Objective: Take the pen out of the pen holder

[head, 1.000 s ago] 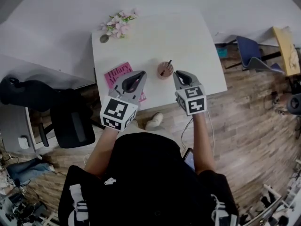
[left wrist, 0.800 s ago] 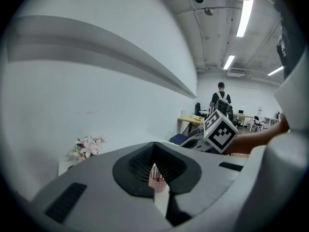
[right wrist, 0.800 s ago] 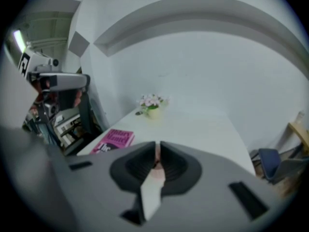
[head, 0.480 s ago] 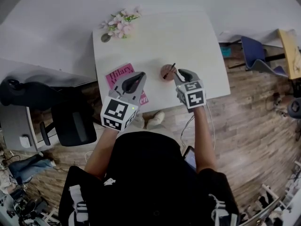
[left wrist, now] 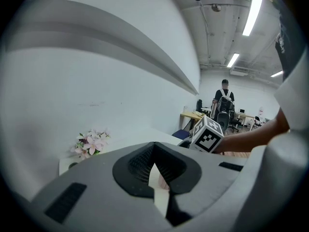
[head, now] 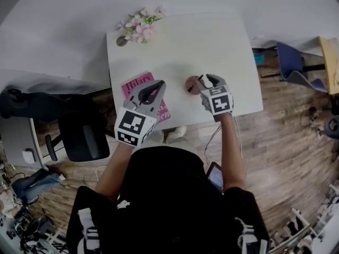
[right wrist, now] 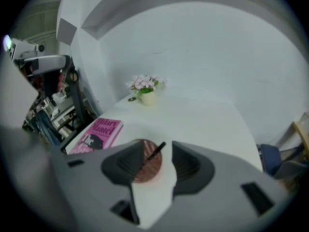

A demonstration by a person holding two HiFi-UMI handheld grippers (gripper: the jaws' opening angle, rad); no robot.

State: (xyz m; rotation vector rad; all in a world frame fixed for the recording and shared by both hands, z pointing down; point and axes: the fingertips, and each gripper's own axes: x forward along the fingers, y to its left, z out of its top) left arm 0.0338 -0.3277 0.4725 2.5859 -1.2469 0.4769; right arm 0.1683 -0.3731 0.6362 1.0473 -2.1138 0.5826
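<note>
White table (head: 212,41); right tool (head: 211,80) newly open, empty, beside pen holder (head: 194,85), pen (right wrist: 157,151) half-hidden inside; left tool (head: 157,84) closed.

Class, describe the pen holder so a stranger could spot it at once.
On the white table, look near the front edge, right of the pink book in the head view. The pen holder is the small round reddish-brown cup, the only thing with a dark pen leaning out.
</note>
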